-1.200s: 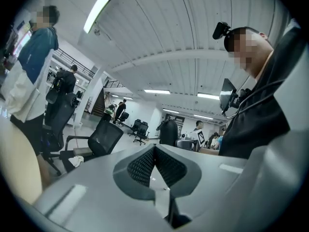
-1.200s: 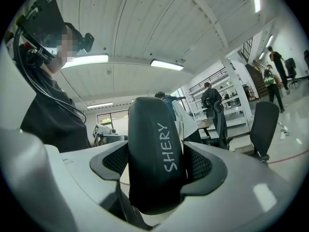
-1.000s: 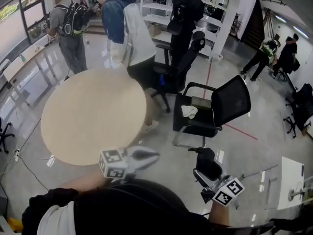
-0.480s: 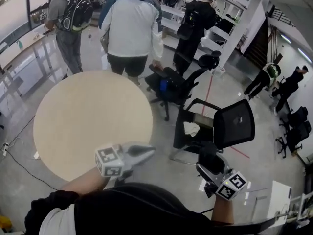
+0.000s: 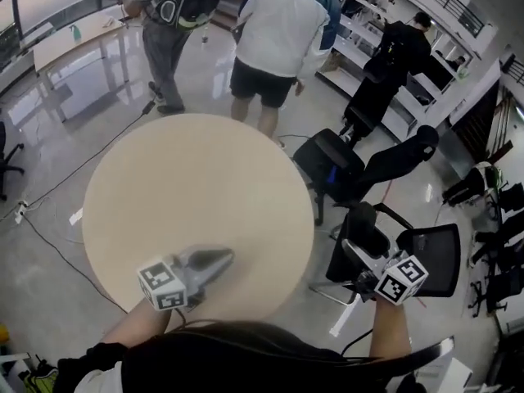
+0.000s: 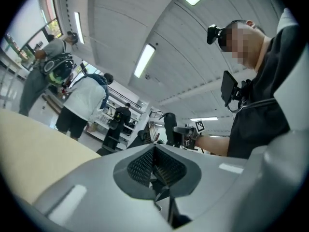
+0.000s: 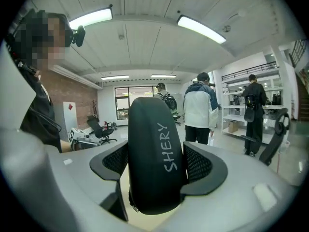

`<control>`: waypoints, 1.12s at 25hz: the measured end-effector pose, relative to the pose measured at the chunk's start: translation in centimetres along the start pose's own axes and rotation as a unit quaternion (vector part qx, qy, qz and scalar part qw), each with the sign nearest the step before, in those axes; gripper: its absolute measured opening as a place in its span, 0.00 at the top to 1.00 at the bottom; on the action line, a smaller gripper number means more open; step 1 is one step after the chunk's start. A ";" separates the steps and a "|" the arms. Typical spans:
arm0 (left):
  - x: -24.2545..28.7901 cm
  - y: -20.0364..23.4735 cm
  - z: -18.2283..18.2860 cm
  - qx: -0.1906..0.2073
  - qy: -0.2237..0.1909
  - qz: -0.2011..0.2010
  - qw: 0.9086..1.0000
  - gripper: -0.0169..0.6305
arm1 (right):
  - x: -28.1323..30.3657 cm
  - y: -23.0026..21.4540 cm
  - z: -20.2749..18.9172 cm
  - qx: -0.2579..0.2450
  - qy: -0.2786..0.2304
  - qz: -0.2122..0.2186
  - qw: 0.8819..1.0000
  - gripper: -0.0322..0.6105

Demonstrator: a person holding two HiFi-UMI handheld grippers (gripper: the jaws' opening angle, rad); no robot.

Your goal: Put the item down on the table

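Observation:
A round beige table fills the middle of the head view. My right gripper is shut on a black oval case lettered "SHERY" and holds it up in the air to the right of the table's edge, above a chair. In the right gripper view the case stands upright between the two mesh pads of that gripper. My left gripper hangs over the table's near edge, its jaws shut with nothing between them; its pads meet in a closed V.
Black office chairs stand close to the table's right side. Two people stand just beyond its far edge, another by shelves at the back right. A cable lies on the glossy floor at the left.
The table has come nearer and more central in view. My left gripper now reaches over its near edge. The right gripper still holds the case, beside the table. The person in white has stepped farther off.

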State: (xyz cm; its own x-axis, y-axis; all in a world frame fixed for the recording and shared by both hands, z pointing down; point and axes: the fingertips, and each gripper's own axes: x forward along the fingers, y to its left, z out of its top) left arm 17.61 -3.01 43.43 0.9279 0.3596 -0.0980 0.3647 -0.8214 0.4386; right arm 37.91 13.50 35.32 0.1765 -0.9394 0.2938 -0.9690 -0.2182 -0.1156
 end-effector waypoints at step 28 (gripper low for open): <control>-23.7 25.5 -2.4 -0.025 -0.086 0.327 0.941 0.98 | 60.7 4.3 -4.7 -0.117 0.174 0.156 0.965 0.39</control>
State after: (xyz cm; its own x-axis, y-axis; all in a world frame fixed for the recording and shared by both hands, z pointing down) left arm 4.75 -31.40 59.05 0.9531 -0.2952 0.0663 -0.2881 -0.8185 0.4970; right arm 43.62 -43.27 57.11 -0.1586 -0.7952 0.5852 -0.9854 0.1642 -0.0439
